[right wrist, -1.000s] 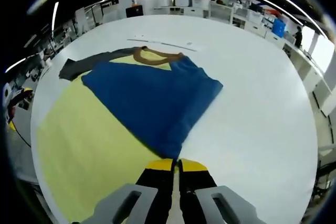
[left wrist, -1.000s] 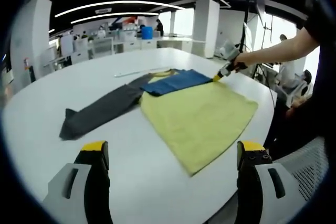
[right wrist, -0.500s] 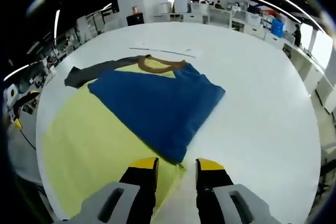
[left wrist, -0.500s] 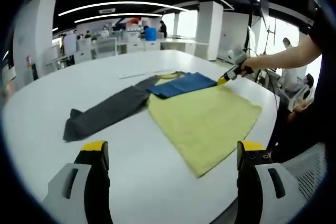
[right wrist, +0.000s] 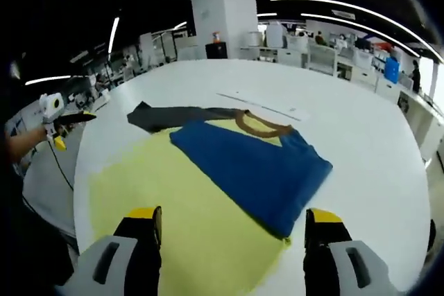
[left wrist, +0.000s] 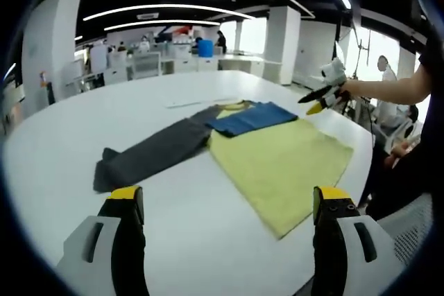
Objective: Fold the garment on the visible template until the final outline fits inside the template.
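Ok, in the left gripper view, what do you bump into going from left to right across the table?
Grey sleeve → blue sleeve folded over the shirt → yellow shirt body → the right gripper, held in a hand above the table's edge.

Left grey two-jaw gripper with yellow-and-black tips (left wrist: 225,216): jaws spread wide apart, nothing between them, raised above the near edge of the table. Seen from the right gripper view at far left (right wrist: 64,127), gripped by a hand (right wrist: 21,142), jaws apart, beyond the table's edge.

Right grey two-jaw gripper with yellow-and-black tips (right wrist: 234,230): jaws likewise parted wide and empty, hovering. From the left gripper view, at the far right (left wrist: 317,100), lifted off the surface near the table's edge, jaws apart, carried by a hand (left wrist: 347,89) on an outstretched bare forearm (left wrist: 399,86).
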A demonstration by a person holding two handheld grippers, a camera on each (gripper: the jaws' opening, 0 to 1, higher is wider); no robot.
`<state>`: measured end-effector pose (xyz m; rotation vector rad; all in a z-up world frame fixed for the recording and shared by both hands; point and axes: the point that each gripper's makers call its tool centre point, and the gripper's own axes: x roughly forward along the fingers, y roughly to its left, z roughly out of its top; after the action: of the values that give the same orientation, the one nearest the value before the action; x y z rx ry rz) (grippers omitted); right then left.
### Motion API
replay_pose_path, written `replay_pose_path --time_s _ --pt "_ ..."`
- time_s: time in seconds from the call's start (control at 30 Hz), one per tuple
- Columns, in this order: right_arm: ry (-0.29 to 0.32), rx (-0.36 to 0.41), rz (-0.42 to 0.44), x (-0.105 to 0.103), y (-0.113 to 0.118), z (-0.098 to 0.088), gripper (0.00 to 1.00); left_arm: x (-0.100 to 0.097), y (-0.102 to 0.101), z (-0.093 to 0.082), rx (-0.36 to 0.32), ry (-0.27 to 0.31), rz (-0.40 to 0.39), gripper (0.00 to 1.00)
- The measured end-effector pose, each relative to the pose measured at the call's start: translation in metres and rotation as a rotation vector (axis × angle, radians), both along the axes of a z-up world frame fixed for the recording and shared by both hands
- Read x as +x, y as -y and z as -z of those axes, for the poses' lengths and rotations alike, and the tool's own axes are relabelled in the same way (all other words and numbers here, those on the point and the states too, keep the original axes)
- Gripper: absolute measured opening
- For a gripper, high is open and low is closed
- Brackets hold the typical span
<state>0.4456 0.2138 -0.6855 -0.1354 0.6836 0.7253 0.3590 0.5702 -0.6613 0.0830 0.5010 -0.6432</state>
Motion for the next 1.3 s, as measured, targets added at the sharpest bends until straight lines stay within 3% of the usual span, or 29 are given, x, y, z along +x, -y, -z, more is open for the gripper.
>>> replay_pose_path --time_s 0.3,0.57,0.7,0.87,1.03,1.1,1.3 --pt "0.044 0.058 -0.041 -0.026 -0.01 -0.026 0.99 0.032 -0.035 -0.006 -0.036 0.028 -0.101 0.99" --pt "0.07 0.092 -0.049 -0.042 -0.012 -0.04 0.99 0.059 -0.058 -0.01 -0.055 0.057 -0.184 0.95" --pt "0.083 0.114 -0.022 -0.049 -0.011 -0.048 0.97 0.078 -0.073 -0.008 -0.127 0.062 -0.274 0.85" --pt "0.088 0.125 -0.013 -0.057 -0.01 -0.051 0.96 0.096 -0.09 -0.005 -0.13 0.077 -0.35 0.8" --pt "0.09 0.132 0.021 -0.057 0.0 -0.052 0.94 0.116 -0.11 0.006 -0.097 0.09 -0.424 0.61" --pt "0.092 0.135 0.033 -0.059 0.001 -0.053 0.93 0.12 -0.118 0.014 -0.039 0.085 -0.442 0.54" --pt "0.103 0.15 0.05 -0.07 0.004 -0.057 0.93 0.132 -0.132 0.021 -0.042 0.083 -0.505 0.41"
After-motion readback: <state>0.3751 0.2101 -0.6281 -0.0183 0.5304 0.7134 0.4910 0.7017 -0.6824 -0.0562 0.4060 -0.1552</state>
